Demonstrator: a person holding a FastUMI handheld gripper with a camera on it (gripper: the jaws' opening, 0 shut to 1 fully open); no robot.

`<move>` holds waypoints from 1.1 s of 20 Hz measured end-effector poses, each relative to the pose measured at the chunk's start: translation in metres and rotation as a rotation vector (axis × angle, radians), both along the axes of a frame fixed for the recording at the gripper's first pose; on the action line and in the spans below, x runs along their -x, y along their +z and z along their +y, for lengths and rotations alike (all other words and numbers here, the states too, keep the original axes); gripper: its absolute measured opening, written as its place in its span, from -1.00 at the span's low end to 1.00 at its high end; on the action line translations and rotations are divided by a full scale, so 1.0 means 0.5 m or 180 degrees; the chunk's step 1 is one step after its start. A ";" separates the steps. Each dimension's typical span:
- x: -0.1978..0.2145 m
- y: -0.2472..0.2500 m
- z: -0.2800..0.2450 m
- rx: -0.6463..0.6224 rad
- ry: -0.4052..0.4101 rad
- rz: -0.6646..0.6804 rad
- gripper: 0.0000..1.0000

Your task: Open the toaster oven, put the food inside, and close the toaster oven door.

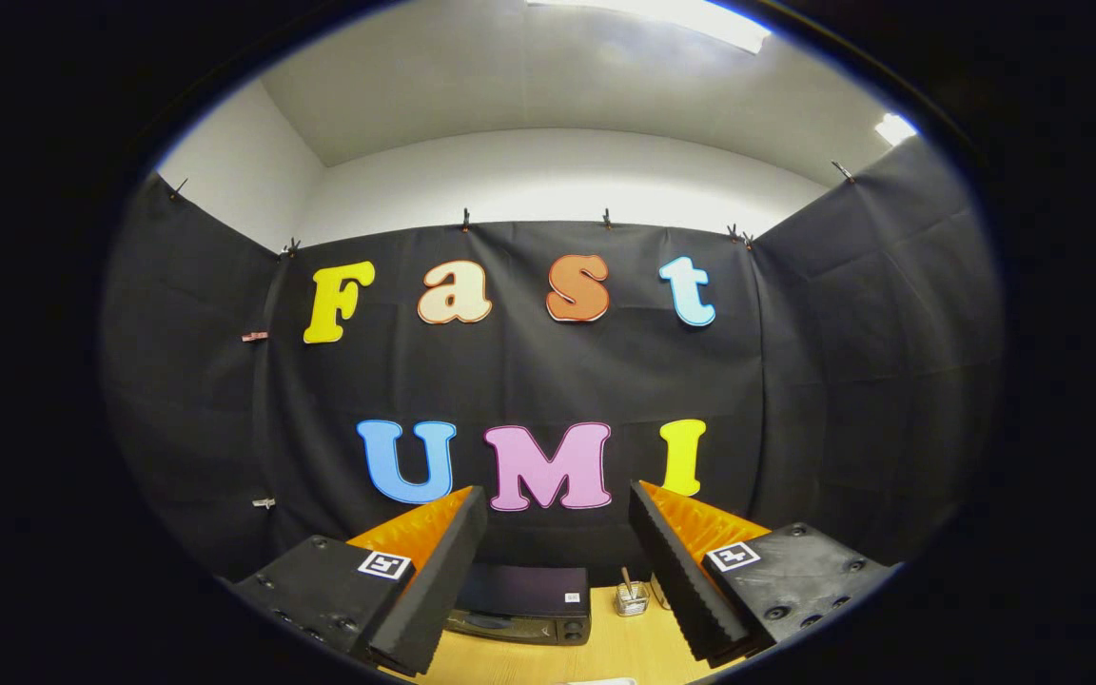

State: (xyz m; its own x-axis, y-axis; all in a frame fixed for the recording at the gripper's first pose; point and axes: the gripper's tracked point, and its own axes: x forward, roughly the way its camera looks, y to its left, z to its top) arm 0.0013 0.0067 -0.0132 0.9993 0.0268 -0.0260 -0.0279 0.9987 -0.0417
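Held high above the light wooden table [624, 647], aimed at the black cloth booth wall [529, 371]. Fingers [434, 571] of the gripper [557, 504] spread wide apart, released, gripping nothing. Between them and well beyond their tips, sat the dark, boxy toaster oven [524, 604] at the far edge of the table, against the cloth wall, partly hidden behind the left finger. Door seemingly shut, though too small and dim to tell for sure. Just beside the oven, on its right, stood a small clear glass jar [632, 599] with a thin stick upright in it, near the right finger. Above the cloth, white walls and a lit ceiling panel [672, 19]. Could not make out any food on the table.
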 end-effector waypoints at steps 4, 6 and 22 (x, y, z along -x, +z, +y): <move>-0.013 -0.009 0.012 -0.0036 0.0053 -0.0020 0.93; -0.028 -0.021 0.037 -0.0060 0.0130 -0.0021 0.93; -0.268 -0.229 0.229 -0.0284 0.0843 0.0425 0.94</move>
